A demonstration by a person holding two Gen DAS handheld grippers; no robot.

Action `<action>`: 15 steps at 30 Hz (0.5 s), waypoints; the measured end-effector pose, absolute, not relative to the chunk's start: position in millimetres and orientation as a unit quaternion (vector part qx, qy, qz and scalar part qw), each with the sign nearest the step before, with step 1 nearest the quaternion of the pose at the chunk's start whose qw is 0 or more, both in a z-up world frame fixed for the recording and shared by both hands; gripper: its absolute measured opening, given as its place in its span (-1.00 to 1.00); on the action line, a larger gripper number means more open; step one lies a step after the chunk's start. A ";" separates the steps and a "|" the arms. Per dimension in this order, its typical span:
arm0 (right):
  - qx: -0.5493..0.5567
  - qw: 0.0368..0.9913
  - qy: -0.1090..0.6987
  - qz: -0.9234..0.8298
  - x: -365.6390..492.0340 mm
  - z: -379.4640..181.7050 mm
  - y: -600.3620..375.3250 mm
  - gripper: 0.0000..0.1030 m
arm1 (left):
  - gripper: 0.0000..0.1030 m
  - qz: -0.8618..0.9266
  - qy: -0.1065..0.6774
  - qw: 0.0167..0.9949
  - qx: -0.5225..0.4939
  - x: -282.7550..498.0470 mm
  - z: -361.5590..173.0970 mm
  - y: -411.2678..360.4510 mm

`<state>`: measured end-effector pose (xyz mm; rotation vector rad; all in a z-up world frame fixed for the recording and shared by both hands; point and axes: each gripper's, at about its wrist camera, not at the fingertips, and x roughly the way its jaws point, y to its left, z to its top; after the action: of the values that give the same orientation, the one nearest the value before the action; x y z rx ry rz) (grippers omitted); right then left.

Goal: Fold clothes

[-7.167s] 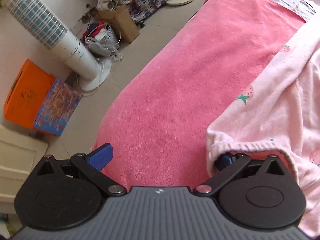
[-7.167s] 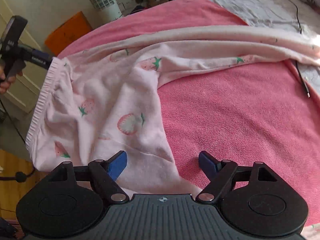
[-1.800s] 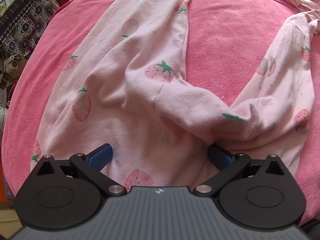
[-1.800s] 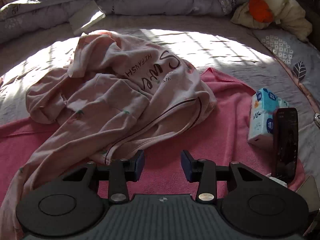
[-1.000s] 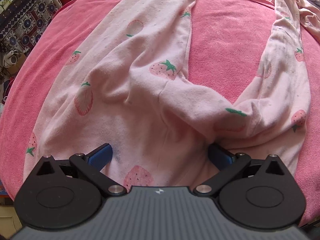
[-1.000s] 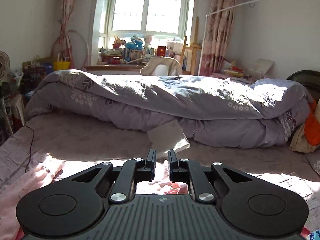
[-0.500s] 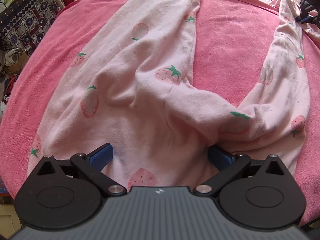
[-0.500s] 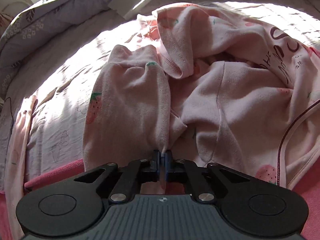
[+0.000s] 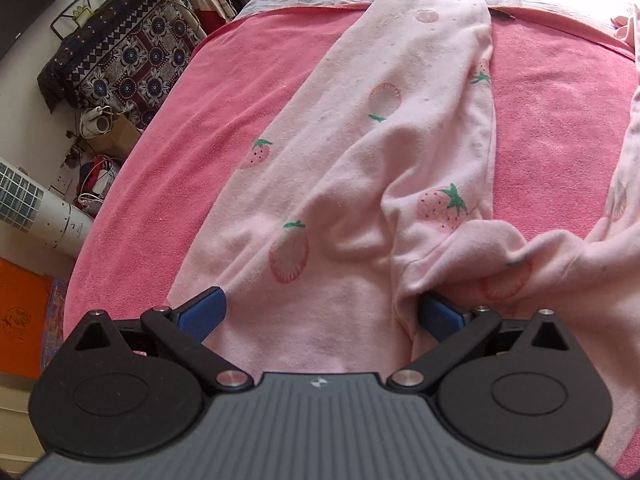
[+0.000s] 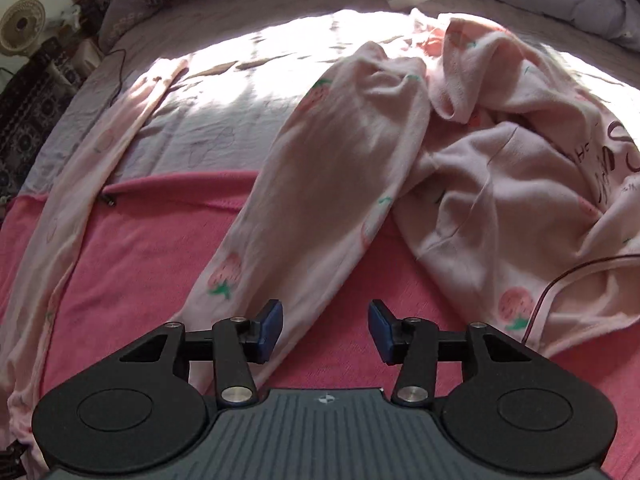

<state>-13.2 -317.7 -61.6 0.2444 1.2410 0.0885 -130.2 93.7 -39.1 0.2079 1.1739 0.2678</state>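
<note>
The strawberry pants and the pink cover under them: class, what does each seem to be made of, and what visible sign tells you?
Strawberry pants: probably soft cotton knit, matte; they drape in rounded folds and show tiny pills.
Pink cover: looks like terry or fleece, matte and fuzzy; a fine nubby pile shows across its surface. The fibre itself cannot be told from the pictures.

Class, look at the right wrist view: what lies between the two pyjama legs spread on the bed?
Between the legs: bare pink blanket nearer the camera, grey sheet farther, with a thin black cable there.
</note>
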 end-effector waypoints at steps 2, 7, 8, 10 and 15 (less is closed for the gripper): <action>0.143 0.780 0.607 0.061 -49.5 -71.4 -288.7 -0.20 | 1.00 0.133 0.554 0.817 0.091 -126.6 -40.6 99.6; 0.228 0.746 0.620 0.081 -104.5 -69.9 -237.9 -0.20 | 1.00 0.136 0.561 0.812 0.082 -118.2 -47.3 107.0; 0.235 0.742 0.622 0.085 -105.4 -70.9 -231.4 -0.20 | 1.00 0.137 0.562 0.812 0.082 -118.1 -48.1 106.8; 0.242 0.740 0.621 0.088 -104.5 -73.5 -219.4 -0.20 | 1.00 0.140 0.560 0.812 0.085 -119.1 -48.5 105.2; 0.246 0.747 0.613 0.074 -99.2 -71.7 -201.1 -0.93 | 1.00 0.144 0.556 0.813 0.097 -120.6 -47.4 102.6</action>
<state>-99.2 -201.1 -71.7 0.5387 1.3412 0.1625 -120.6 102.6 -47.4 0.2064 1.1882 0.3074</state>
